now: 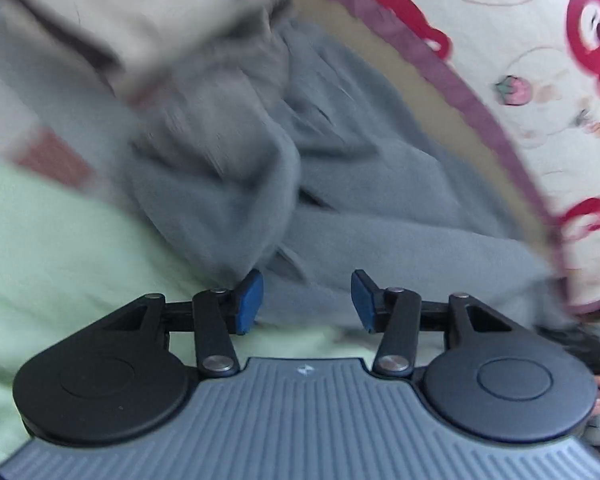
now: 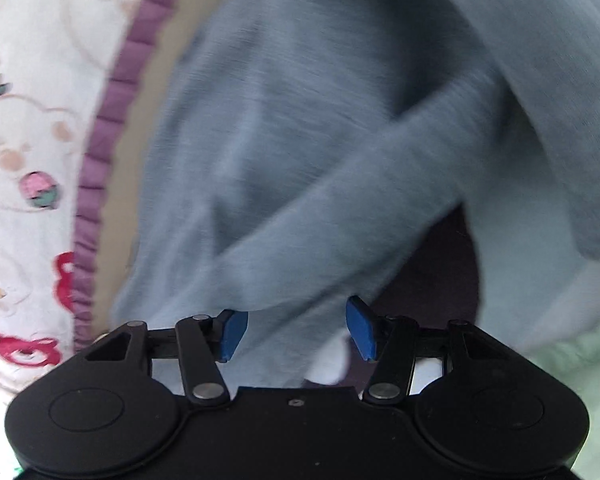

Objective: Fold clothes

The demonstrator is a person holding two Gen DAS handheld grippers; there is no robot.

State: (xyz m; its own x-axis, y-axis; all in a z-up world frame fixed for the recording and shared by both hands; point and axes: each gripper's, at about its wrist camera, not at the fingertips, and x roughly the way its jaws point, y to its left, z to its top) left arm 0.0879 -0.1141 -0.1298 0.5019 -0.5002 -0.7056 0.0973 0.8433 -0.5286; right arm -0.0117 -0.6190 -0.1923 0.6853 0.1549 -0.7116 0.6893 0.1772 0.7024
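A grey-blue fleece garment lies crumpled on a pale green sheet, with a sleeve folded across its body. My left gripper is open just in front of the garment's lower edge, its blue pads apart with nothing between them. In the right wrist view the same garment fills the middle, a sleeve running diagonally across it. My right gripper is open close over the garment's edge, holding nothing. Both views are motion-blurred.
A cream quilt with red bear prints and a purple ruffled border lies beside the garment; it shows at the left in the right wrist view. A beige-grey cloth lies at top left. The green sheet shows at lower right.
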